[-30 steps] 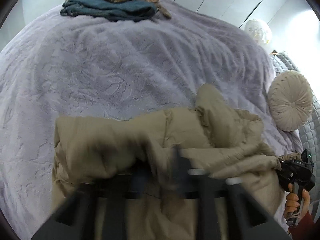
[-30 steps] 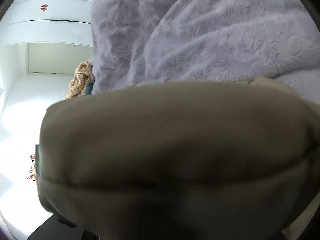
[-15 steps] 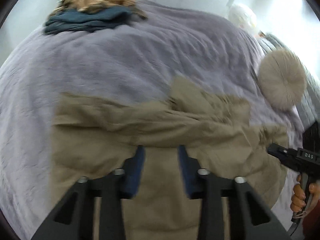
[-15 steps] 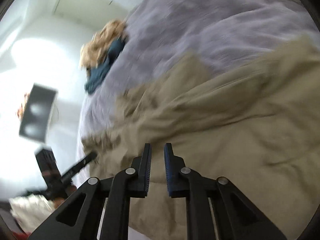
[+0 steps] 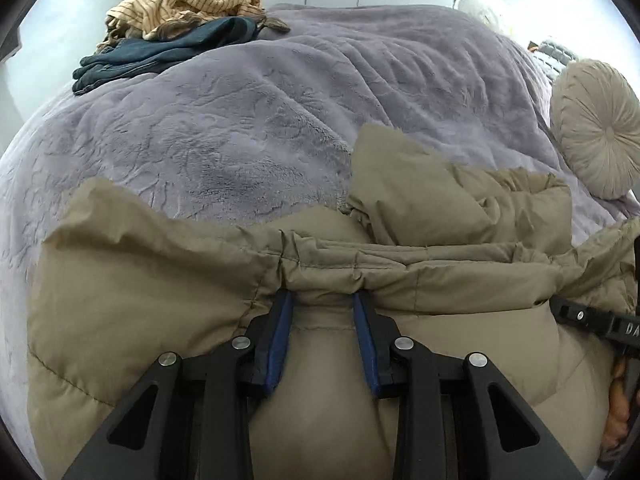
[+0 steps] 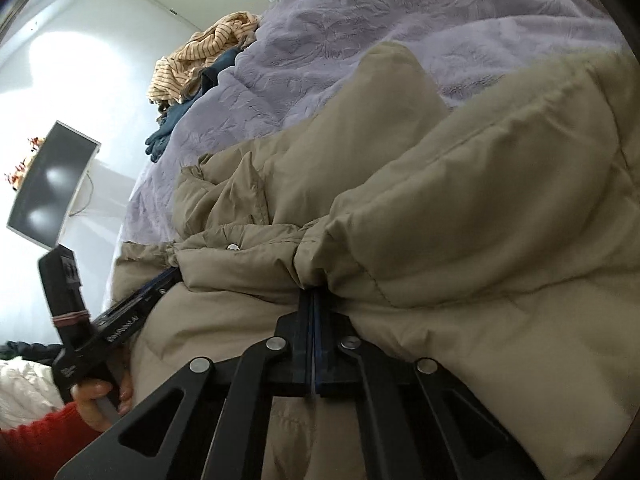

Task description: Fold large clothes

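Observation:
A tan puffer jacket [image 5: 420, 208] lies on the purple bed cover [image 5: 260, 120], partly folded over itself. My left gripper [image 5: 322, 298] is open, its blue-padded fingers [image 5: 280, 332] pushed under a bunched fold of the jacket, tips hidden by cloth. My right gripper [image 6: 313, 294] has its jaws together, tips tucked under a jacket fold [image 6: 320, 256]. The jacket [image 6: 460, 208] fills the right wrist view. The left gripper also shows there [image 6: 160, 280], at the jacket's edge. The right gripper's side shows at the right edge of the left wrist view [image 5: 592, 316].
A pile of clothes, striped tan [image 5: 180, 0] over dark blue [image 5: 160, 52], lies at the far side of the bed. A round beige cushion [image 5: 596, 128] sits at the right. A dark monitor [image 6: 52, 188] stands beyond the bed.
Both grippers dropped the lifted jacket onto the bed, pulled back, then moved in again; now their tips are under a jacket fold, the right one with jaws together.

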